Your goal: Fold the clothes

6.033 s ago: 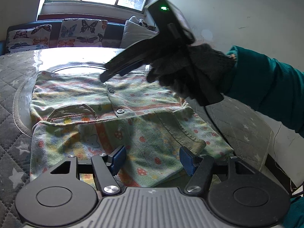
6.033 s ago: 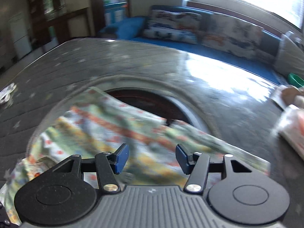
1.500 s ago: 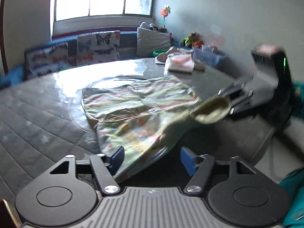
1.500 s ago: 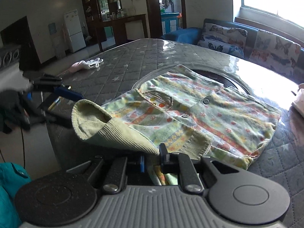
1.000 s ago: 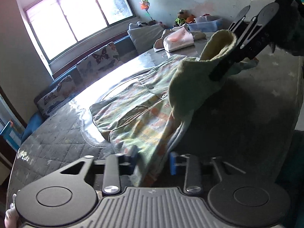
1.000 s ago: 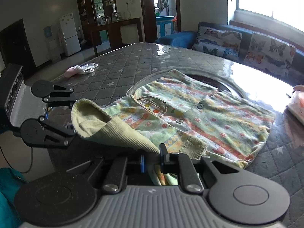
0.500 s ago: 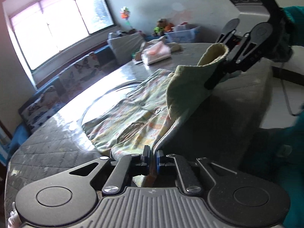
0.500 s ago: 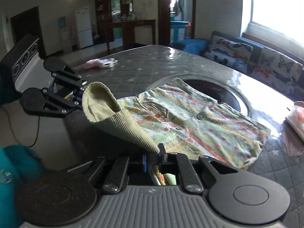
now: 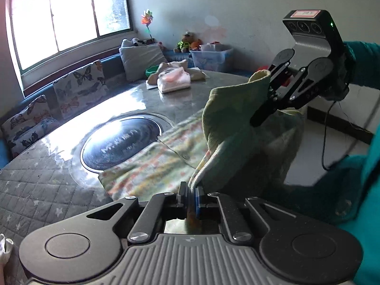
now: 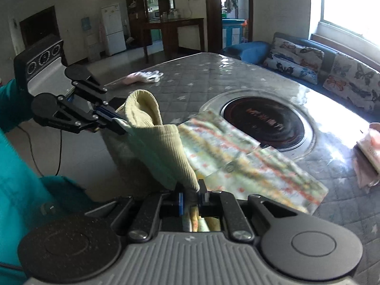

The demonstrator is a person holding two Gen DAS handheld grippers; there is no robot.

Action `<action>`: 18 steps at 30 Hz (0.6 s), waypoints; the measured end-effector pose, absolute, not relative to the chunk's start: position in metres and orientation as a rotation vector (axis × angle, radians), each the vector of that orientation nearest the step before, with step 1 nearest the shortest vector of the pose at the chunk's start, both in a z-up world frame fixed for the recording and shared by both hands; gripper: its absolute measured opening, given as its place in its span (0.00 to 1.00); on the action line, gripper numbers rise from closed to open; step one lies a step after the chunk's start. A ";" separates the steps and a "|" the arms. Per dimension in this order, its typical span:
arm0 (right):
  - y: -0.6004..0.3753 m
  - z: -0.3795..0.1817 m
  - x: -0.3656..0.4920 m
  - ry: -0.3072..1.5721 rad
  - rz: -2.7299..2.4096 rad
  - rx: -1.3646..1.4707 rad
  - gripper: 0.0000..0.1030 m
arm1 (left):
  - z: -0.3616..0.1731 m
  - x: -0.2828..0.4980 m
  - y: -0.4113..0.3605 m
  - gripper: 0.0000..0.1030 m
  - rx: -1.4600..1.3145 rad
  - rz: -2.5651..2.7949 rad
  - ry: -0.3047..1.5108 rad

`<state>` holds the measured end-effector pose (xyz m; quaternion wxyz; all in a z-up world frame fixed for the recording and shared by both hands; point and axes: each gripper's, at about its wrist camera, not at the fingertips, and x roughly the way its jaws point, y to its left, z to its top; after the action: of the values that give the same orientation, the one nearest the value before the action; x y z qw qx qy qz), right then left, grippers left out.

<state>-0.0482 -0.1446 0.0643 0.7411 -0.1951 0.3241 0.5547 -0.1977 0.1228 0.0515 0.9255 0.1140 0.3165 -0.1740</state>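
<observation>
A green patterned child's shirt (image 9: pixel 152 166) trails over the quilted table (image 9: pixel 42 190), its ribbed hem (image 9: pixel 232 109) lifted off the near edge. My left gripper (image 9: pixel 191 190) is shut on one end of that hem. In the same view my right gripper (image 9: pixel 261 116) pinches the other end, up at the right. In the right wrist view the right gripper (image 10: pixel 191 190) is shut on the ribbed hem (image 10: pixel 161 152), and the left gripper (image 10: pixel 121 128) holds it at the left. The shirt (image 10: pixel 249 163) body looks blurred.
A round dark glass inset (image 9: pixel 121 140) lies uncovered in the tabletop behind the shirt. Folded pink clothes (image 9: pixel 174 80) sit at the far side, and a small pink item (image 10: pixel 142 78) lies at another edge. Teal sleeves (image 9: pixel 365 66) hold both grippers. Butterfly cushions line the window bench.
The left gripper shut on the hem. Both grippers rose and drew back with it, dragging the shirt toward the near edge and off the round inset.
</observation>
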 end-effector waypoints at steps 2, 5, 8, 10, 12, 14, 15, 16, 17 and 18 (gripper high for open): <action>-0.139 0.067 -0.035 0.705 1.211 -0.433 0.09 | 0.052 -0.185 0.129 0.06 0.220 -0.347 0.650; -0.130 0.069 -0.015 0.701 1.205 -0.450 0.09 | 0.052 -0.164 0.141 0.06 0.191 -0.330 0.655; -0.119 0.068 0.006 0.699 1.195 -0.466 0.09 | 0.048 -0.140 0.152 0.06 0.170 -0.316 0.676; -0.112 0.066 0.019 0.699 1.187 -0.475 0.09 | 0.044 -0.124 0.158 0.06 0.174 -0.305 0.693; -0.103 0.062 0.034 0.705 1.177 -0.482 0.09 | 0.039 -0.107 0.163 0.06 0.171 -0.292 0.715; -0.095 0.057 0.048 0.712 1.165 -0.489 0.09 | 0.031 -0.089 0.169 0.06 0.165 -0.278 0.740; -0.090 0.055 0.056 0.715 1.158 -0.491 0.09 | 0.027 -0.081 0.172 0.06 0.158 -0.271 0.752; -0.086 0.052 0.063 0.718 1.151 -0.493 0.09 | 0.023 -0.073 0.175 0.06 0.144 -0.266 0.765; -0.082 0.049 0.071 0.720 1.143 -0.494 0.09 | 0.020 -0.066 0.178 0.06 0.132 -0.261 0.775; -0.077 0.045 0.077 0.722 1.133 -0.493 0.09 | 0.017 -0.059 0.180 0.06 0.125 -0.255 0.784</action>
<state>0.0775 -0.0774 0.0452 0.7546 -0.2260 0.3310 0.5195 -0.0594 0.1802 0.0165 0.9144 0.0609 0.3805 -0.1240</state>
